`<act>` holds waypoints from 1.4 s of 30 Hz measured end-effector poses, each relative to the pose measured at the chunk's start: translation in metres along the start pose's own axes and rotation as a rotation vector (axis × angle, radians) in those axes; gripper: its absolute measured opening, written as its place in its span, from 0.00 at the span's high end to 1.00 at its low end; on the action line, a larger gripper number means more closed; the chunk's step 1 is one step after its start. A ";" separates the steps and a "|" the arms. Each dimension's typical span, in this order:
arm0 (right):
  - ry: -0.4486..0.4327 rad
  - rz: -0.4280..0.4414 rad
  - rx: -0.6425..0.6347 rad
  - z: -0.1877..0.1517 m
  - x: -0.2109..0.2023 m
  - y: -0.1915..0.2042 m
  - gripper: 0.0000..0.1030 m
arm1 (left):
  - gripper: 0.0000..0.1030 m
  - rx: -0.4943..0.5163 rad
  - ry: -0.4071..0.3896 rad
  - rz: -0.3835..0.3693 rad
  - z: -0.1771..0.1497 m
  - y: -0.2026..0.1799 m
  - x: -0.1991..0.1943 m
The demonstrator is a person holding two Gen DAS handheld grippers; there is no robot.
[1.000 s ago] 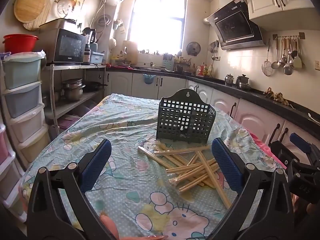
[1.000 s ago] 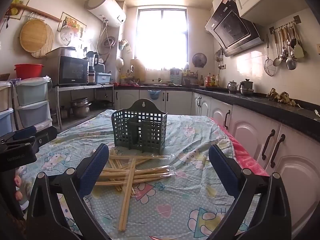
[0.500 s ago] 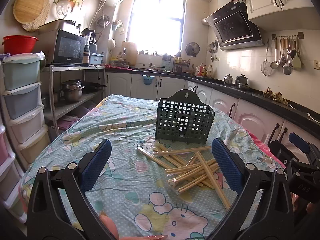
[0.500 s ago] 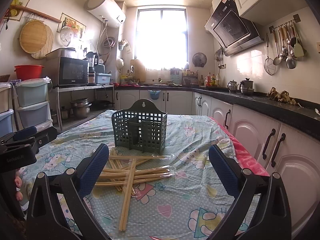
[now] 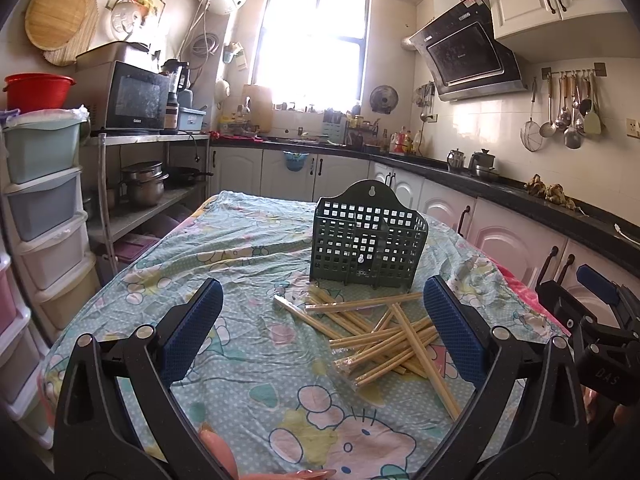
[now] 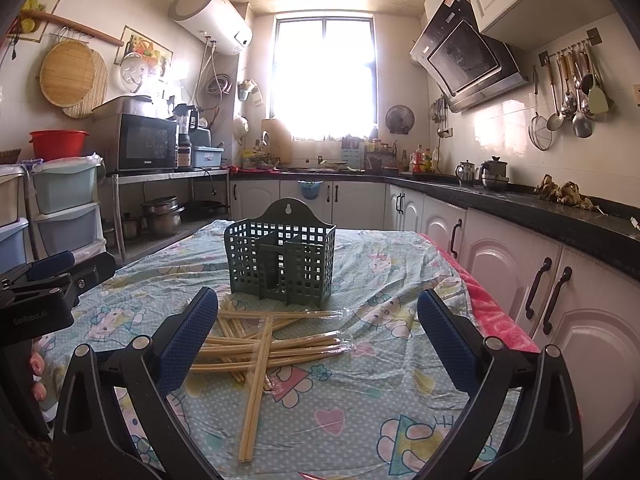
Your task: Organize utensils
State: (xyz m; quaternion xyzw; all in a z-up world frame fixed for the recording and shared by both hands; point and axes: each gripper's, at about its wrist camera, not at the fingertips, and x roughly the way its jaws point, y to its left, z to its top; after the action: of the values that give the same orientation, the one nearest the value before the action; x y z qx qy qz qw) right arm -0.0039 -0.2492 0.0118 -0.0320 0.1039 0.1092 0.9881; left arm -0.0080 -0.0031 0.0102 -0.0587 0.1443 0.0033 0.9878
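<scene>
A dark green lattice utensil holder stands upright on the table; it also shows in the right wrist view, with inner dividers. A loose pile of plastic-wrapped wooden chopsticks lies in front of it, also seen in the right wrist view. My left gripper is open and empty, hovering just short of the pile. My right gripper is open and empty, also short of the pile. The right gripper's body shows at the right edge of the left wrist view.
The table carries a light blue cartoon-print cloth. White cabinets under a black counter run along the right. A metal shelf with a microwave and stacked plastic drawers stand at the left.
Both views have shifted only slightly; the left gripper has edged a little toward the holder. Nothing was taken hold of or moved on the table.
</scene>
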 end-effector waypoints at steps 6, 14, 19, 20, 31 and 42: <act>0.005 0.004 -0.001 -0.001 0.003 0.003 0.06 | 0.10 0.006 -0.004 -0.003 -0.002 -0.001 -0.001; 0.013 0.022 -0.006 -0.002 0.002 0.007 0.06 | 0.10 0.006 -0.005 -0.004 -0.002 -0.001 -0.002; 0.027 0.044 -0.016 -0.004 0.005 0.008 0.06 | 0.10 0.006 0.000 -0.001 -0.002 -0.001 -0.002; 0.031 0.050 -0.017 -0.003 0.005 0.006 0.06 | 0.10 0.004 0.009 -0.001 -0.001 -0.001 -0.001; 0.118 0.177 -0.078 0.000 0.024 0.018 0.06 | 0.10 -0.068 0.112 0.010 0.008 0.029 0.023; 0.205 0.243 -0.096 0.013 0.065 0.020 0.06 | 0.10 -0.161 0.223 -0.019 0.017 0.064 0.064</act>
State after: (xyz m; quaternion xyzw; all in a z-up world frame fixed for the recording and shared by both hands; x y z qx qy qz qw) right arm 0.0565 -0.2148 0.0094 -0.0774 0.2020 0.2287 0.9492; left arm 0.0565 0.0620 0.0013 -0.1393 0.2519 -0.0009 0.9577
